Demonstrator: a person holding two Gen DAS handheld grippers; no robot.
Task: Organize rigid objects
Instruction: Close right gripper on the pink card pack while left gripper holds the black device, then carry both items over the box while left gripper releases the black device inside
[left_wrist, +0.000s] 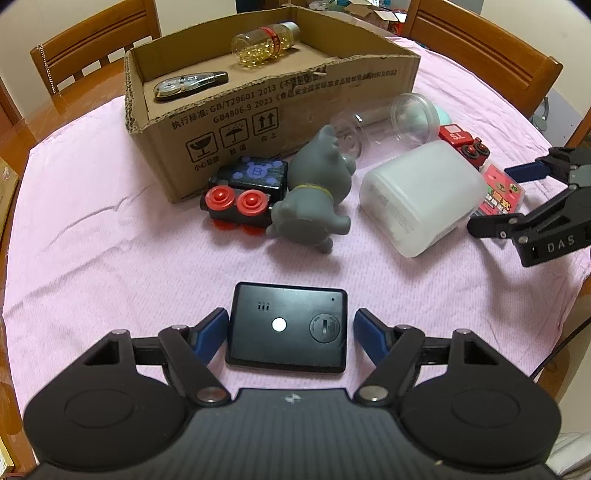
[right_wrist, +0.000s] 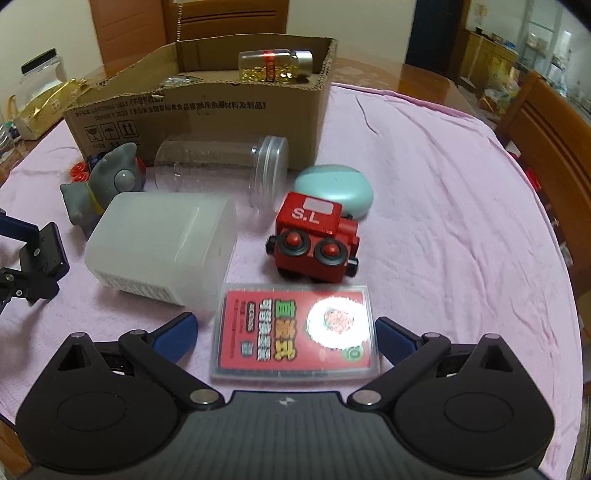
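My left gripper (left_wrist: 291, 330) is open, its blue pads on either side of a flat black device (left_wrist: 288, 326) lying on the pink cloth; the left pad is about touching it, the right has a small gap. My right gripper (right_wrist: 286, 332) is open around a clear flat case with a red card (right_wrist: 295, 332). A cardboard box (left_wrist: 280, 122) at the back holds a pill bottle (left_wrist: 266, 44) and a correction tape (left_wrist: 190, 85). Loose on the cloth: black toy train (left_wrist: 245, 192), grey animal toy (left_wrist: 314, 192), white frosted container (left_wrist: 421, 195), red toy train (right_wrist: 317, 236), clear jar (right_wrist: 221, 164), mint case (right_wrist: 338, 190).
Wooden chairs (left_wrist: 92, 51) stand behind the round table (right_wrist: 424, 85). The right gripper shows at the right edge of the left wrist view (left_wrist: 517, 199). A gold bag (right_wrist: 48, 103) lies at the far left.
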